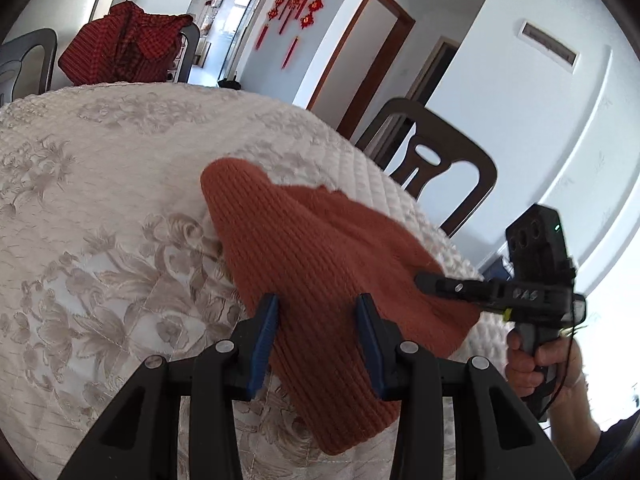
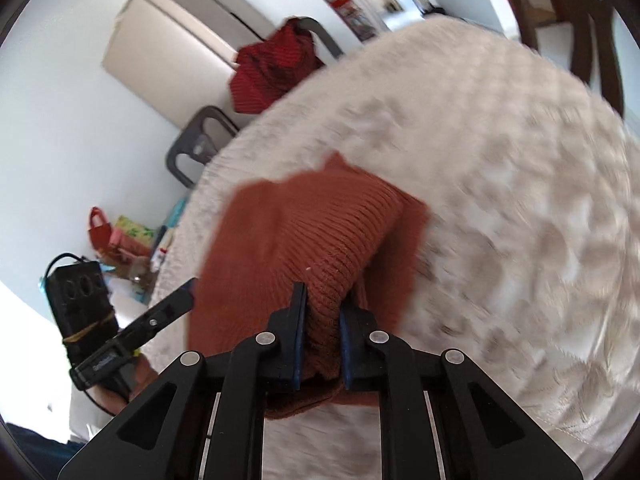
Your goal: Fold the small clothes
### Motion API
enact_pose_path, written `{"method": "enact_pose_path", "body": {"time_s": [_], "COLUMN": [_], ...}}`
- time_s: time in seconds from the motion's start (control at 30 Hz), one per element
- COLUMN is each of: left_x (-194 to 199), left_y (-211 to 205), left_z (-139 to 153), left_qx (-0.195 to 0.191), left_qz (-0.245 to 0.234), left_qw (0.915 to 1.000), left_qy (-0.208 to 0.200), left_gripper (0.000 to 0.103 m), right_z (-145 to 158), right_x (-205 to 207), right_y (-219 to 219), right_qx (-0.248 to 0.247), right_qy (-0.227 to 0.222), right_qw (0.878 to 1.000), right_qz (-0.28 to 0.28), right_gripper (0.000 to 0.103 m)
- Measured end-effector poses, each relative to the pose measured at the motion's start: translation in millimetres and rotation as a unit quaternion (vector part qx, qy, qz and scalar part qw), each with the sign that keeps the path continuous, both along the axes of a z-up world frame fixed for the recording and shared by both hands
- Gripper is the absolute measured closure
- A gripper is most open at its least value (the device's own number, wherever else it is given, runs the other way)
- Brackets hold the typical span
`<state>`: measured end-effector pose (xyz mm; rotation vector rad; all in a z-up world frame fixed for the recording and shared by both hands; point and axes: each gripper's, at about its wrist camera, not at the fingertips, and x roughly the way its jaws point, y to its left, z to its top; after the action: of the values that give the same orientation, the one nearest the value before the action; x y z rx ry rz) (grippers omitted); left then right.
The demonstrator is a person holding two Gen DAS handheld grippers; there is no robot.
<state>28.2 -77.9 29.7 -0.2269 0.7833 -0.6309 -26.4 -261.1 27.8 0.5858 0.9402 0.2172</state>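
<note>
An orange ribbed knit garment (image 1: 304, 248) lies partly lifted on the cream floral tablecloth (image 1: 100, 200). My left gripper (image 1: 318, 304) is open, its blue-padded fingers astride a fold of the knit near the table's front. My right gripper (image 2: 320, 300) is shut on a bunched edge of the same garment (image 2: 320, 236) and holds it raised. The right gripper also shows in the left wrist view (image 1: 424, 280) at the garment's right edge. The left gripper's finger shows in the right wrist view (image 2: 176, 300) at the garment's left.
A dark chair (image 1: 436, 168) stands at the table's right side. A red checked garment (image 1: 124, 48) hangs over a chair at the far side. A second chair (image 2: 200, 144) and a fridge (image 2: 180, 40) stand beyond the table. Bags (image 2: 120, 236) lie on the floor.
</note>
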Motion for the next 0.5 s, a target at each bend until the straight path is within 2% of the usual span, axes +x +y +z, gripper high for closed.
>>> {"method": "enact_pose_path", "body": {"time_s": [0.07, 0.23, 0.4, 0.5], "left_x": [-2.9, -3.3, -5.0, -1.4], "left_y": [-0.9, -2.2, -11.3, -15.7], "left_z": [-0.4, 3.0, 12.2, 7.0], "left_qx": [0.012, 0.021, 0.03, 0.041], "left_qz": [-0.001, 0.0, 0.002, 0.0], "left_qw": [0.9999, 0.9998, 0.9992, 0.999], "left_qy": [-0.006, -0.004, -0.027, -0.018], "left_gripper": [0.061, 0.061, 0.061, 0.061], "right_z": [-3.2, 1.9, 10.3, 13.5], "right_x": [-1.9, -0.9, -5.4, -3.3], "right_y": [-5.5, -2.3, -5.7, -6.9], "right_qx": [0.019, 0.004, -0.006, -0.01], "right_qy": [-0.008, -0.021, -0.039, -0.04], "right_qw": [1.0, 1.0, 0.999, 0.999], "right_qz": [-0.004, 0.008, 0.004, 0.011], "right_gripper": [0.089, 0.089, 0.089, 0.089]}}
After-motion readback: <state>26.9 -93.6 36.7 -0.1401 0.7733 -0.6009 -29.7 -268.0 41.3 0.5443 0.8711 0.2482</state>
